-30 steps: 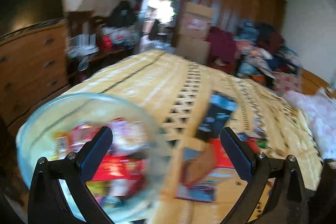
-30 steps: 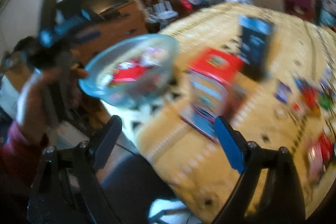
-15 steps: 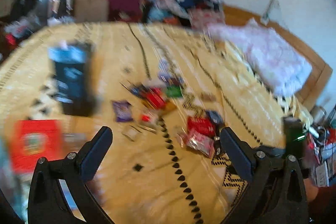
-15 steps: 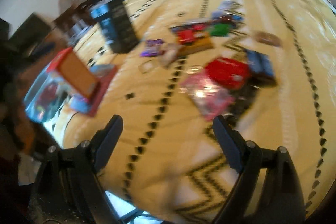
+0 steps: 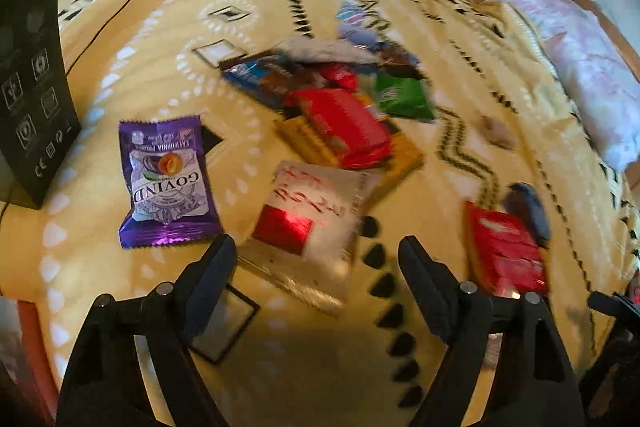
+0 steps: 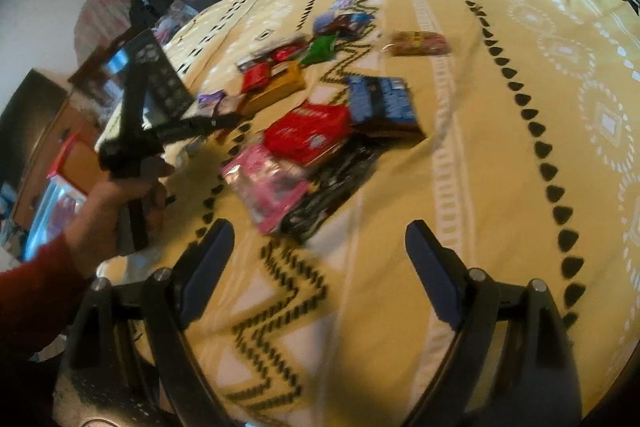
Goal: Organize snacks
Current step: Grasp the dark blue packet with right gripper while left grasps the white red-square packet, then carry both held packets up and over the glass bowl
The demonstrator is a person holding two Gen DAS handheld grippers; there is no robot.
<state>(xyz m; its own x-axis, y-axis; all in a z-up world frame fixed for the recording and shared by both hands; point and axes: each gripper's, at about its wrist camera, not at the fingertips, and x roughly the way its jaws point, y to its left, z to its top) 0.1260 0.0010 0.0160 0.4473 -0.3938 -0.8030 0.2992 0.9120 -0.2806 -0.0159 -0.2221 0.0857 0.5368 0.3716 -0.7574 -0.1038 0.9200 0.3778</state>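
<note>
Patterned yellow bedspread, black box, pink blanket

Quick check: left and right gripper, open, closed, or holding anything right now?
Left gripper: open, empty, jaws just been closing above the clear packet with red label.
Right gripper: open, empty, over the bedspread.

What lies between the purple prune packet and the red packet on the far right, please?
In the left wrist view, a clear packet with a red label lies between the purple prune packet and red packet.
</note>
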